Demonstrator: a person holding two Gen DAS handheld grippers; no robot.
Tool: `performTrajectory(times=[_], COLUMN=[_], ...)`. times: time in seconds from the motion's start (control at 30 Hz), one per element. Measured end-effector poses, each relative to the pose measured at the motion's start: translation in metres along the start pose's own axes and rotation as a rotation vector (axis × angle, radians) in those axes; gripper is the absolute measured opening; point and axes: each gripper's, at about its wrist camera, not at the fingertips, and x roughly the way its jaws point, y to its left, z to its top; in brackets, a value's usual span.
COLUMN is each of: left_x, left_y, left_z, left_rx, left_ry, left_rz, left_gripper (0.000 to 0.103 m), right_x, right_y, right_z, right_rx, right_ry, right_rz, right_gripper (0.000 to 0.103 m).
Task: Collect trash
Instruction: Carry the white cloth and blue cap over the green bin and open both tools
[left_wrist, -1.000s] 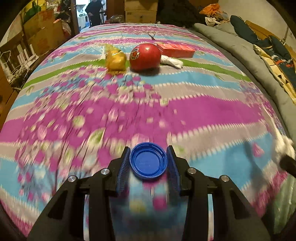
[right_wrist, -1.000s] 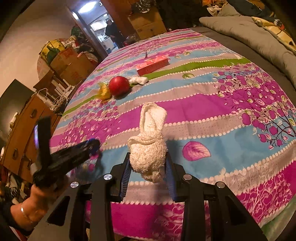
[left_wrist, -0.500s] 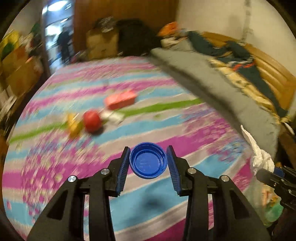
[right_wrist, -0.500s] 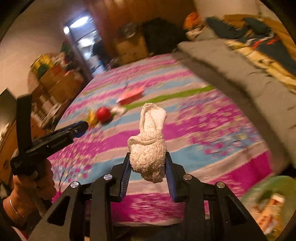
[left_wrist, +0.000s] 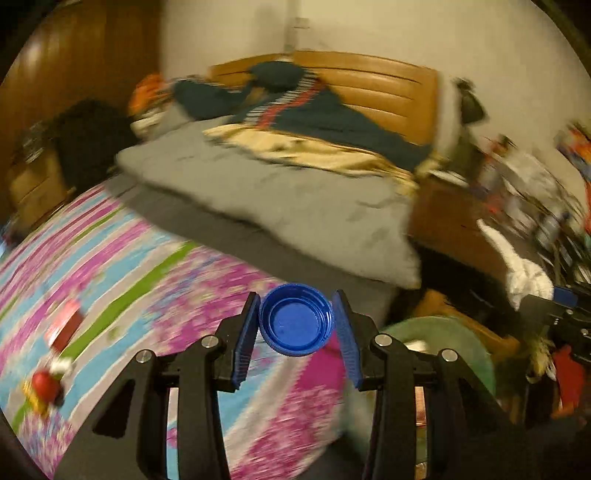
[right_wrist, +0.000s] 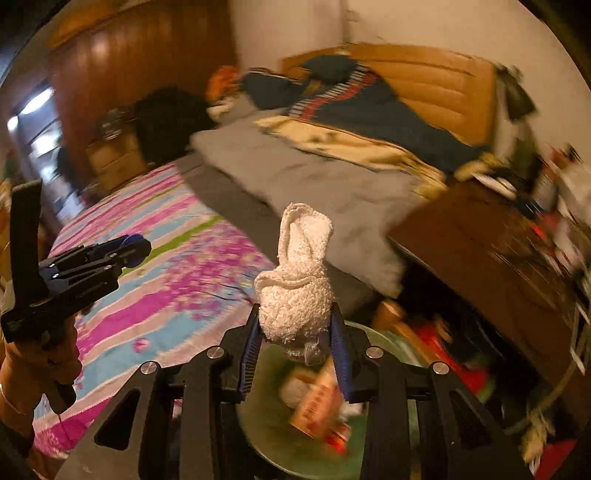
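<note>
A: Talk me through it, starting on the left.

B: Far left on the bed (left_wrist: 110, 266), on the striped floral sheet, there's a red ball (left_wrist: 45, 384) with something yellow just beside it, and a red box (left_wrist: 65, 325) a little further up the sheet. All blurred, so I can't give you more than colour.

A: And your left side?

B: My left hand-held gripper (left_wrist: 297, 320) has its blue pads pressed on either side of a blue bottle cap (left_wrist: 295, 319). The cap's hollow side faces the camera, and the jaws are only as wide as the cap. It's in the air above the corner of the bed.

A: Moving right?

B: Past the bed's corner, down low, is a green bin (right_wrist: 314, 435) with a carton and other scraps inside. My right hand-held gripper (right_wrist: 295, 332) is directly above it, clamped on a white cloth (right_wrist: 299, 288). The cloth bulges out over the pads and its folded end stands upright.

A: Can each one see the other?

B: Yes. The right view catches my left hand (right_wrist: 37, 365) at its left edge. The left view shows the cloth at its right edge.
</note>
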Motion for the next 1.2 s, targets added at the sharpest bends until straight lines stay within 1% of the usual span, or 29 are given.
performTrajectory(times=[0.03, 0.13, 0.2, 0.3, 0.37, 0.43, 0.53, 0.57, 0.7, 0.87, 1.1, 1.2], left_x=[0.007, 0.024, 0.032, 0.040, 0.046, 0.054, 0.065, 0.066, 0.073, 0.072, 0.073, 0.074], left_y=[-0.018, -0.062, -0.086, -0.112, -0.121, -0.127, -0.133, -0.132, -0.132, -0.131, -0.129, -0.129], left_z=[0.004, 0.011, 0.011, 0.005, -0.003, -0.013, -0.028, -0.031, -0.044, -0.051, -0.052, -0.052], left_rx=[0.031, 0.109, 0.151, 0.209, 0.235, 0.248, 0.259, 0.262, 0.272, 0.278, 0.273, 0.272], left_ry=[0.011, 0.042, 0.057, 0.080, 0.098, 0.127, 0.174, 0.182, 0.219, 0.232, 0.234, 0.235], left_rz=[-0.034, -0.107, -0.134, -0.151, -0.150, -0.150, -0.146, -0.144, -0.133, -0.126, -0.126, -0.134], left_gripper=[0.039, 0.039, 0.039, 0.039, 0.039, 0.039, 0.039, 0.039, 0.039, 0.039, 0.039, 0.039], right_x=[-0.004, -0.010, -0.013, -0.013, -0.007, -0.001, 0.011, 0.013, 0.023, 0.031, 0.036, 0.040], right_y=[-0.018, -0.055, -0.072, -0.091, -0.102, -0.106, -0.100, -0.091, -0.074, -0.067, -0.070, -0.069], right_z=[-0.004, -0.017, -0.029, -0.048, -0.063, -0.074, -0.095, -0.098, -0.108, -0.110, -0.102, -0.098], right_rx=[0.030, 0.086, 0.114, 0.156, 0.175, 0.186, 0.197, 0.195, 0.196, 0.197, 0.199, 0.189], right_ry=[0.011, 0.038, 0.052, 0.082, 0.116, 0.142, 0.191, 0.201, 0.228, 0.236, 0.229, 0.222], right_rz=[-0.025, -0.074, -0.092, -0.105, -0.097, -0.087, -0.052, -0.045, -0.017, -0.008, -0.010, -0.009], right_gripper=[0.036, 0.036, 0.036, 0.036, 0.036, 0.036, 0.036, 0.036, 0.036, 0.036, 0.036, 0.039])
